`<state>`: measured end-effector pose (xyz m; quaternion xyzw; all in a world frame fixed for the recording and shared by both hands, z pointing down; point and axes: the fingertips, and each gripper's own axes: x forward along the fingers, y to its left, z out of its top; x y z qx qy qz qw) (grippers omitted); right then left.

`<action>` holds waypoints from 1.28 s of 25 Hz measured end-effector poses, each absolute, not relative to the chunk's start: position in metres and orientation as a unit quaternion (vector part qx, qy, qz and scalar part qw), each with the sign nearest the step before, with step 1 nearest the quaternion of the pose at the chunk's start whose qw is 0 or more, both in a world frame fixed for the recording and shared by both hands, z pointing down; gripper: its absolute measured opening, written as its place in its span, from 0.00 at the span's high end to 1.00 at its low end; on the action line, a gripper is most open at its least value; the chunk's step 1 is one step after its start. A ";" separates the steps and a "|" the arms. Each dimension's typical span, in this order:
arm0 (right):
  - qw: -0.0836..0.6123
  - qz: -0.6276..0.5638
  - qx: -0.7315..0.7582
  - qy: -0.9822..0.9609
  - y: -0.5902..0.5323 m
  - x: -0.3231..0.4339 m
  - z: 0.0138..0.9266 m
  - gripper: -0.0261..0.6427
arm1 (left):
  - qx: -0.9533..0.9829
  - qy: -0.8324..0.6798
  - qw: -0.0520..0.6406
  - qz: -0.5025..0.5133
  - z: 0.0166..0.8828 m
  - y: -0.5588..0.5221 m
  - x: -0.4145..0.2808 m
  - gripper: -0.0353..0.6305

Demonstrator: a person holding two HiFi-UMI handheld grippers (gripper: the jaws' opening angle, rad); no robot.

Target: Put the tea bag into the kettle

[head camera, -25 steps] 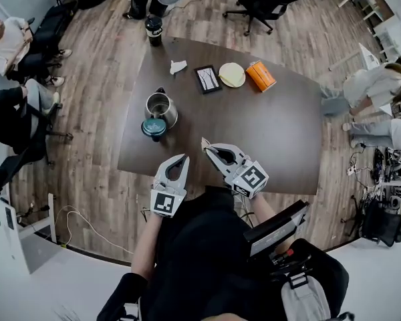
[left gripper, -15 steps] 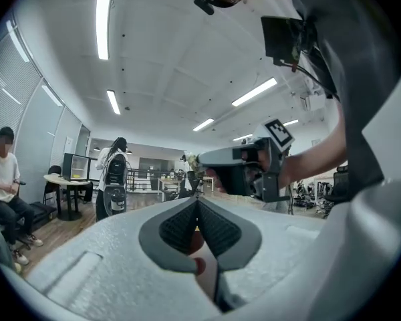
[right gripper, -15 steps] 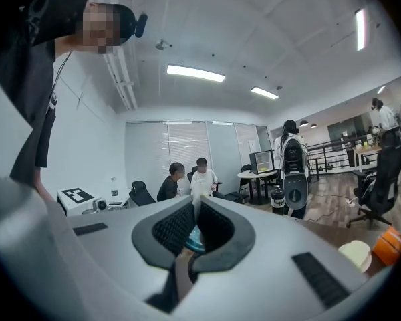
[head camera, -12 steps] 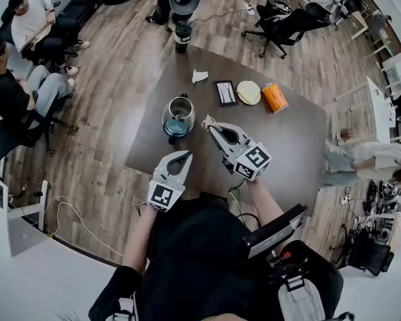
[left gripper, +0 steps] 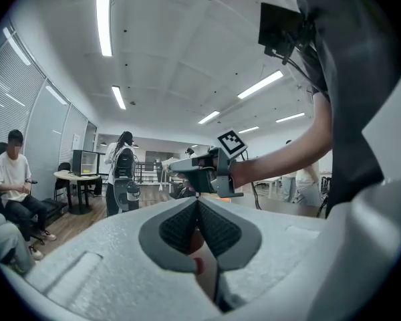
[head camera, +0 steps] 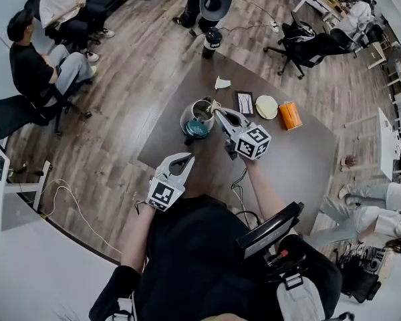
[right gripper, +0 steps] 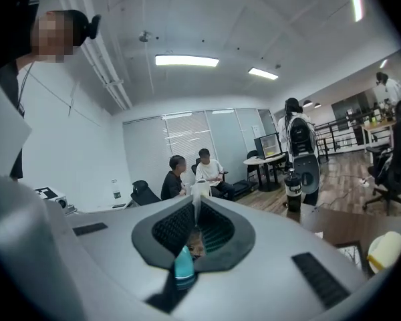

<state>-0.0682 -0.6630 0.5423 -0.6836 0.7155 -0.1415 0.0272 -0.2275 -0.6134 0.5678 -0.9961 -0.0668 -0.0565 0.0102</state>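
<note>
A steel kettle [head camera: 200, 112] stands open on the dark table [head camera: 287, 159], with a round teal piece [head camera: 195, 130] against its near side. My right gripper [head camera: 217, 109] is shut on a small white tea bag [head camera: 216, 103] and hovers at the kettle's right rim. In the right gripper view the tea bag [right gripper: 200, 190] pokes up from the closed tips of my right gripper [right gripper: 198, 202]. My left gripper [head camera: 186, 158] hangs shut and empty over the table's near edge, well short of the kettle. In the left gripper view the pads of my left gripper [left gripper: 197, 199] meet.
Behind the kettle lie a crumpled white paper [head camera: 222, 83], a black framed card [head camera: 245, 103], a pale round disc [head camera: 266, 107] and an orange box [head camera: 291, 115]. A black tumbler [head camera: 212, 42] stands at the far edge. Seated people [head camera: 37, 72] and office chairs [head camera: 307, 42] surround the table.
My right gripper has carried the tea bag across the table, from its near side up to the kettle's rim. The left gripper has moved forward a little.
</note>
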 end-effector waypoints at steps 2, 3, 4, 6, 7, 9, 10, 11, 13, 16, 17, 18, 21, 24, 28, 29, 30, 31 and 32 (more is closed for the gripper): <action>0.027 -0.164 -0.682 0.712 -0.673 -0.064 0.560 0.94 | -0.996 -0.068 0.005 -0.061 0.571 -0.613 -0.232 0.95; 0.024 -0.176 -0.681 0.710 -0.678 -0.062 0.569 0.94 | -0.995 -0.071 0.003 -0.064 0.574 -0.613 -0.233 0.95; 0.019 -0.188 -0.680 0.708 -0.683 -0.060 0.579 0.94 | -0.995 -0.075 0.003 -0.068 0.576 -0.612 -0.233 0.95; -0.001 -0.214 -0.678 0.704 -0.691 -0.057 0.602 0.94 | -0.994 -0.082 0.005 -0.074 0.580 -0.609 -0.233 0.95; -0.014 -0.227 -0.677 0.700 -0.694 -0.055 0.614 0.94 | -0.994 -0.084 0.006 -0.075 0.581 -0.608 -0.233 0.95; -0.041 -0.253 -0.680 0.687 -0.698 -0.051 0.636 0.94 | -0.993 -0.087 0.003 -0.075 0.582 -0.607 -0.233 0.95; -0.052 -0.265 -0.681 0.681 -0.698 -0.050 0.646 0.94 | -0.993 -0.087 0.003 -0.075 0.582 -0.606 -0.233 0.95; -0.061 -0.276 -0.682 0.675 -0.697 -0.049 0.655 0.94 | -0.993 -0.088 0.003 -0.075 0.581 -0.605 -0.234 0.95; -0.076 -0.288 -0.685 0.665 -0.696 -0.047 0.669 0.94 | -0.993 -0.090 0.006 -0.075 0.582 -0.604 -0.234 0.95; -0.094 -0.288 -0.696 0.651 -0.693 -0.044 0.679 0.94 | -0.993 -0.091 0.007 -0.075 0.582 -0.603 -0.234 0.95; -0.100 -0.284 -0.700 0.648 -0.692 -0.043 0.680 0.94 | -0.993 -0.091 0.007 -0.074 0.582 -0.603 -0.234 0.95; -0.108 -0.279 -0.704 0.644 -0.692 -0.042 0.680 0.94 | -0.993 -0.090 0.007 -0.074 0.582 -0.604 -0.235 0.95; -0.126 -0.269 -0.708 0.641 -0.694 -0.043 0.680 0.94 | -0.993 -0.090 0.009 -0.075 0.583 -0.606 -0.237 0.95; -0.121 -0.274 -0.697 0.652 -0.695 -0.049 0.678 0.87 | -0.993 -0.093 0.008 -0.075 0.584 -0.604 -0.237 0.95; -0.123 -0.273 -0.692 0.656 -0.696 -0.055 0.679 0.81 | -0.993 -0.094 0.009 -0.076 0.585 -0.604 -0.239 0.95; -0.125 -0.272 -0.693 0.656 -0.696 -0.056 0.679 0.80 | -0.993 -0.093 0.009 -0.076 0.585 -0.605 -0.240 0.95; -0.126 -0.271 -0.694 0.655 -0.696 -0.057 0.678 0.80 | -0.993 -0.093 0.010 -0.075 0.585 -0.605 -0.240 0.95; -0.126 -0.272 -0.695 0.654 -0.696 -0.057 0.678 0.79 | -0.993 -0.092 0.011 -0.075 0.584 -0.606 -0.241 0.95; -0.125 -0.273 -0.695 0.653 -0.696 -0.056 0.678 0.79 | -0.993 -0.092 0.011 -0.075 0.584 -0.606 -0.241 0.95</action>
